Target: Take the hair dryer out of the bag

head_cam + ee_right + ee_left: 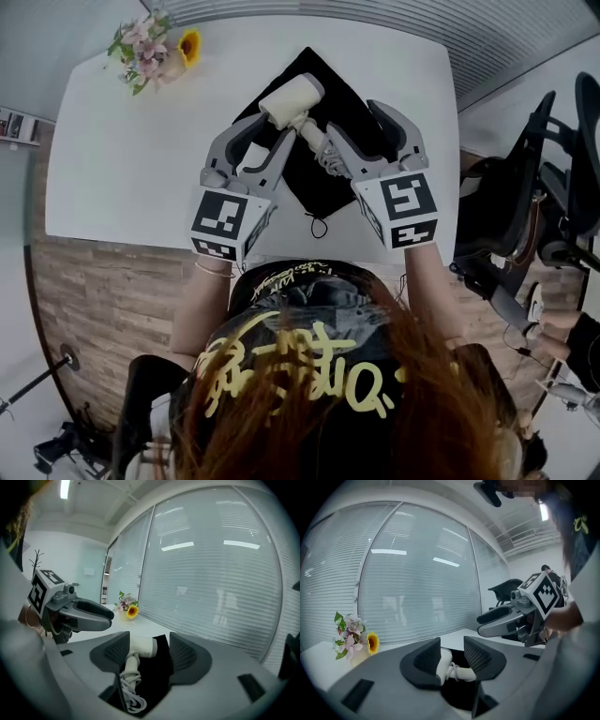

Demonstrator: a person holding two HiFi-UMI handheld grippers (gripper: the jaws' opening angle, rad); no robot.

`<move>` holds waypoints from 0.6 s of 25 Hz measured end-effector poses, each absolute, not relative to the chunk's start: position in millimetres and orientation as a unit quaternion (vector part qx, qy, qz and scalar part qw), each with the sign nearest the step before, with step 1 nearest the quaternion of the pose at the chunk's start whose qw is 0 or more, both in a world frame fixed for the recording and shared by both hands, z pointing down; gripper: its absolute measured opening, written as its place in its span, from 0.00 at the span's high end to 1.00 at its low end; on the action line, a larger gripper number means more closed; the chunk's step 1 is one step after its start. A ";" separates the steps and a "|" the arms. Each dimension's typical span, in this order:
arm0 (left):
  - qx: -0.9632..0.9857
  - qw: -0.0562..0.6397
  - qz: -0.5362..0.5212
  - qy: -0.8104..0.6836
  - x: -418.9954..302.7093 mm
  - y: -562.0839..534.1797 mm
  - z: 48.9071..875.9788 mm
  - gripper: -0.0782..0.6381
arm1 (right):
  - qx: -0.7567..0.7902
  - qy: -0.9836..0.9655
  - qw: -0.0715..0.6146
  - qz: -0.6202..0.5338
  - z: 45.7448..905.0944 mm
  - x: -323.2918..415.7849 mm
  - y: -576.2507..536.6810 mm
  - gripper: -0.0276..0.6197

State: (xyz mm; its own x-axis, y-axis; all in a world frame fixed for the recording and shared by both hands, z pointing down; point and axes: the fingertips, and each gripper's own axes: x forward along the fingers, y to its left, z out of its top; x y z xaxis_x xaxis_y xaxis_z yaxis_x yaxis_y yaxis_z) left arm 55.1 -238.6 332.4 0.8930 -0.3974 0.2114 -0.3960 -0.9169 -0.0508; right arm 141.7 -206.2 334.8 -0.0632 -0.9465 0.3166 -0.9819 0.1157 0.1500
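Note:
The white hair dryer (292, 101) hangs above the flat black bag (330, 192), which lies on the white table (122, 159). Its handle and bundled cord (326, 155) trail toward me. My left gripper (279, 127) is shut on the dryer where head meets handle. In the left gripper view the dryer (444, 666) fills the gap between the pads of the left gripper (452, 660). My right gripper (352, 120) is alongside with its jaws wide. In the right gripper view the dryer (143, 648) leans on the left pad of the right gripper (149, 653), with a gap to the other, and the cord (131, 686) dangles.
A vase of flowers (150, 47) stands at the table's far left corner. Black office chairs (553, 187) are off the right side. The bag's drawstring (319, 225) lies near the table's front edge. Window blinds fill the background of both gripper views.

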 end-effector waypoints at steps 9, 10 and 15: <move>-0.973 0.019 -0.062 0.223 63.2 -220.0 307.8 0.69 | 0.643 -0.761 0.089 0.006 302.8 149.6 -181.2 0.55; -0.973 0.023 -0.058 0.224 64.5 -217.1 306.3 0.69 | 0.640 -0.764 0.081 0.005 300.7 150.1 -178.7 0.55; -0.973 0.032 -0.047 0.225 71.3 -202.7 301.6 0.69 | 0.627 -0.776 0.071 -0.010 294.7 152.2 -169.5 0.56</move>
State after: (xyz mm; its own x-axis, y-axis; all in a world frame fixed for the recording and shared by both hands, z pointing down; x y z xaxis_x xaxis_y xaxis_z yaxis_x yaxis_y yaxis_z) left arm 71.3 -202.7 301.6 0.8947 -0.4398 0.0779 -0.4338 -0.8972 -0.0832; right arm 152.2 -169.5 294.7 -0.2048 -0.9740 0.0971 -0.9710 0.2147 0.1050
